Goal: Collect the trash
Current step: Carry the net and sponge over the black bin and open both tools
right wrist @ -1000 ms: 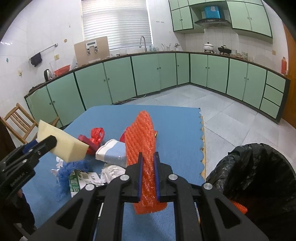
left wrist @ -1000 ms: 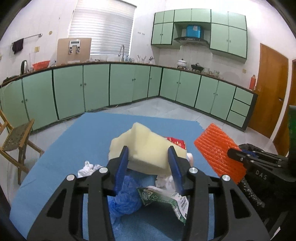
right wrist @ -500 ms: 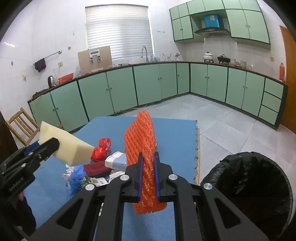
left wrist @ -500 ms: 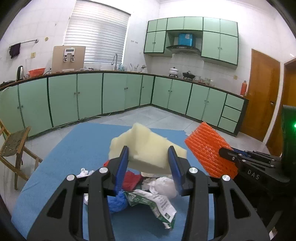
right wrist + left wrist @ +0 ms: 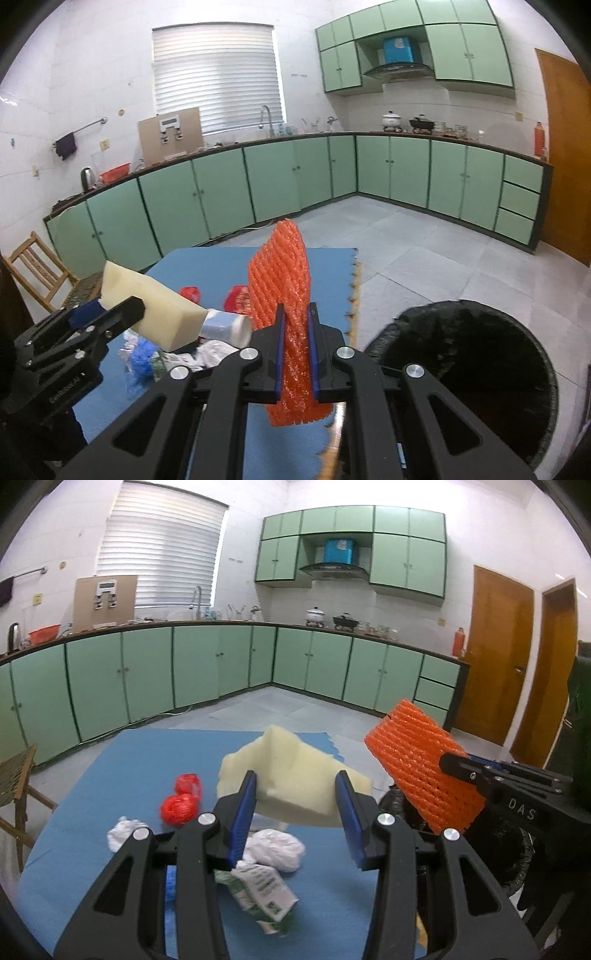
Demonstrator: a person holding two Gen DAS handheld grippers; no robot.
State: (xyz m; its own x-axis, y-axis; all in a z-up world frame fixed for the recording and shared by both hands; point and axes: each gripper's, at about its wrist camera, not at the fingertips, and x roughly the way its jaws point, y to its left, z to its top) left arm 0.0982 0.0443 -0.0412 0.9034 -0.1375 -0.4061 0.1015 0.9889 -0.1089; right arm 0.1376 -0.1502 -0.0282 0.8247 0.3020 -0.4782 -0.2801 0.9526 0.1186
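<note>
My left gripper (image 5: 297, 808) is shut on a pale yellow foam block (image 5: 295, 775) and holds it above the blue mat (image 5: 122, 775); the block also shows in the right wrist view (image 5: 147, 314). My right gripper (image 5: 295, 347) is shut on an orange foam net (image 5: 284, 295), upright between the pads, also seen in the left wrist view (image 5: 421, 771). A bin lined with a black bag (image 5: 469, 373) stands open at the lower right. Loose trash lies on the mat: a red plastic bundle (image 5: 181, 801), white crumpled tissues (image 5: 273, 849), a green-white wrapper (image 5: 258, 893).
A wooden chair (image 5: 40, 273) stands left of the mat. Green cabinets (image 5: 295, 177) line the far walls, with grey tiled floor (image 5: 424, 251) between. A white cup (image 5: 225, 325) and blue plastic (image 5: 142, 354) lie in the trash pile.
Both grippers have risen with their loads. The orange net has moved toward the bin, which now fills more of the right wrist view. The trash pile sits lower in both views.
</note>
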